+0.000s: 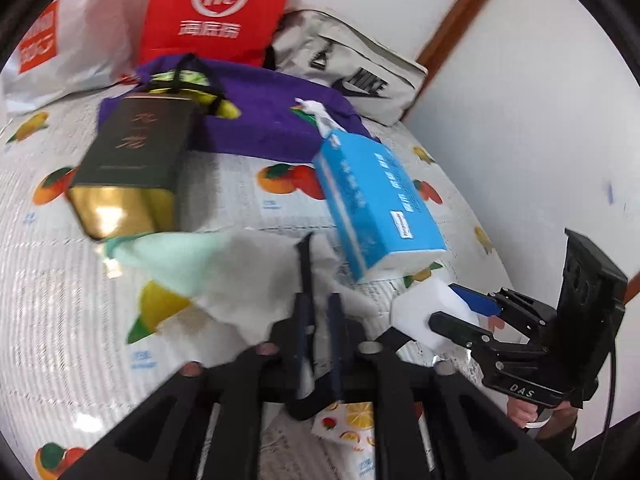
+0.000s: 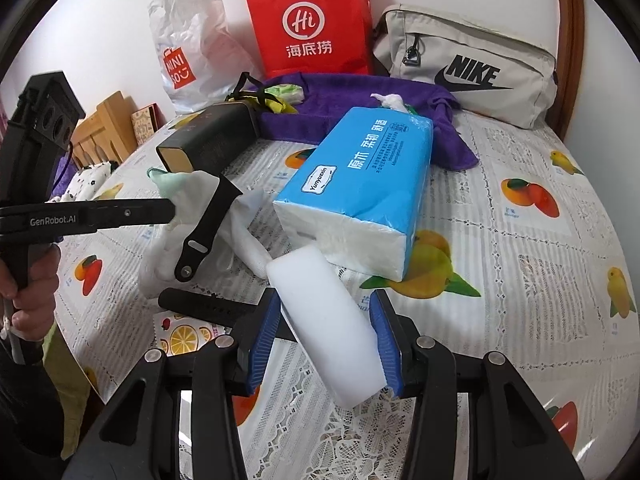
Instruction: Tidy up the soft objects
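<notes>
Right gripper: blue-padded fingers stand either side of a white sponge block, which lies tilted between them; the pads sit close to its sides, though full contact on both cannot be confirmed. The left wrist view shows one black finger and one blue finger bracketing the same block.
Left gripper: fingers drawn narrow, nipping a black watch strap together with a crumpled white cloth. From the right wrist view the strap hangs down from the fingertip, its buckle end lowest, in front of the cloth.
Cloth detail: a pale green piece bunches at its far-left edge, just beside a dark box with a gold end.
Second strap: black, lying flat on the table near the right gripper's left finger.
Tissue pack: blue wrapper, white open end toward the camera, resting on the table and touching the far end of the sponge block.
Table cover: white lace with printed fruit.
Purple towel: spread behind the tissue pack.
Back row: white Miniso plastic bag, red paper bag, grey Nike pouch, all against the wall.
Small fruit-print packet: lying beside the second strap.
</notes>
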